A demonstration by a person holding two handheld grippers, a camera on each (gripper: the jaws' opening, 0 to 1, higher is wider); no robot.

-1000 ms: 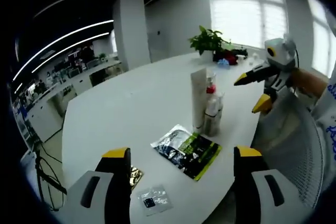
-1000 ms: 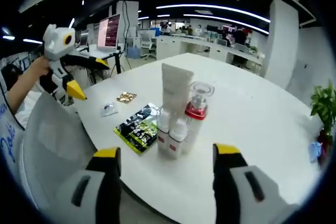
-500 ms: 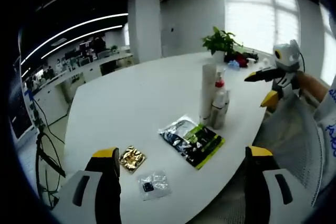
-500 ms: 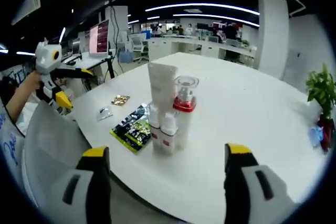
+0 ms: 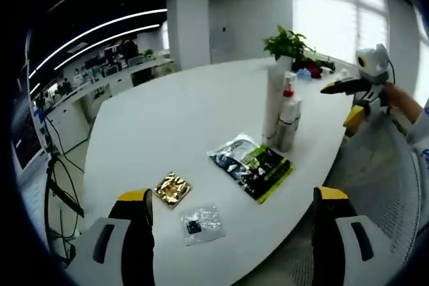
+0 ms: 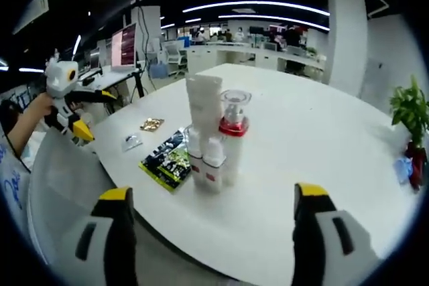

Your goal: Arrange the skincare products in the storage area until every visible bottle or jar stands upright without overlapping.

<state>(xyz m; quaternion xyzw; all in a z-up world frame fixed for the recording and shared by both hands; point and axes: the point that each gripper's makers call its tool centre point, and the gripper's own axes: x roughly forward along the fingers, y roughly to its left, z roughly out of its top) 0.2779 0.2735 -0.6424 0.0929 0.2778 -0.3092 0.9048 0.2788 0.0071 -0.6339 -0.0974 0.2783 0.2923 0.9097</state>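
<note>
A tight cluster of skincare items stands upright on the white table: a tall white tube, a clear-capped bottle with a red collar and two small white bottles. In the left gripper view the same cluster stands beyond the sachets. My left gripper is open, low at the table's near edge, nothing between its jaws. My right gripper is open too, short of the cluster. Each gripper appears in the other's view: the right one, the left one.
A green-black sachet lies flat near the cluster. A gold packet and a small clear packet lie closer to the table's edge. A potted plant stands at the far end. A mesh chair back is beside me.
Both views have pulled back from the table, so the cluster looks smaller and the sachets more exposed. The bottles and packets have kept their places. Both grippers stay open.
</note>
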